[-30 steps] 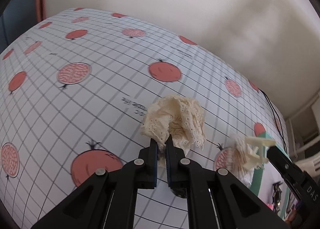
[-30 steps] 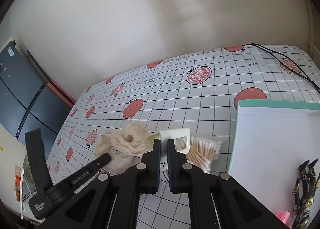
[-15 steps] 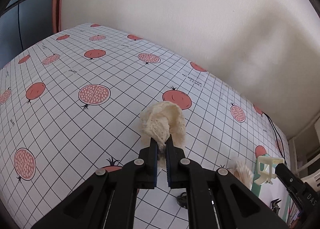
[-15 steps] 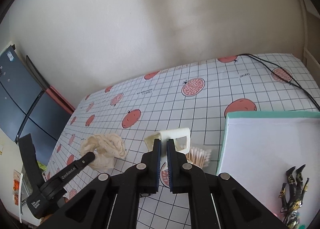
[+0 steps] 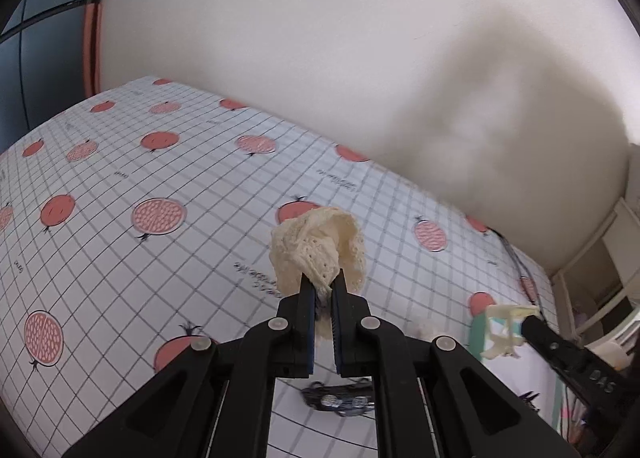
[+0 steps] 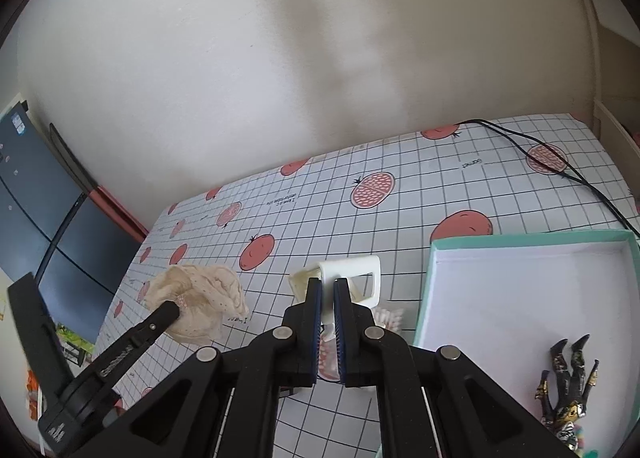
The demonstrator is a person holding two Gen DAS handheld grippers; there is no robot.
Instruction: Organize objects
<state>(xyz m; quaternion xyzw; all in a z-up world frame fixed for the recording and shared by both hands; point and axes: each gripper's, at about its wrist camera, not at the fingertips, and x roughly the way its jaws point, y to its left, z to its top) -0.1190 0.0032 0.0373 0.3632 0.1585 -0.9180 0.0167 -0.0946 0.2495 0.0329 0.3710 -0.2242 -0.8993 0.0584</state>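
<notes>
A bunched cream lace cloth (image 5: 320, 248) hangs clear above the bench (image 5: 120, 258), pinched at its lower folds. Beside it a white plastic bracket (image 6: 352, 278) is held upright in the air, near the left edge of an open mint-green box (image 6: 532, 282) holding a black-and-gold figurine (image 6: 568, 386)

tabletop (image 6: 420, 194): white, black grid, red pomegranate prints | lace cloth (image 5: 320, 246): cream, eyelet pattern | plastic hook (image 6: 352, 274): white | box (image 6: 532, 236): mint-green rim, white inside | claws: black, blue pads | wall (image 6: 280, 58): off-white
</notes>
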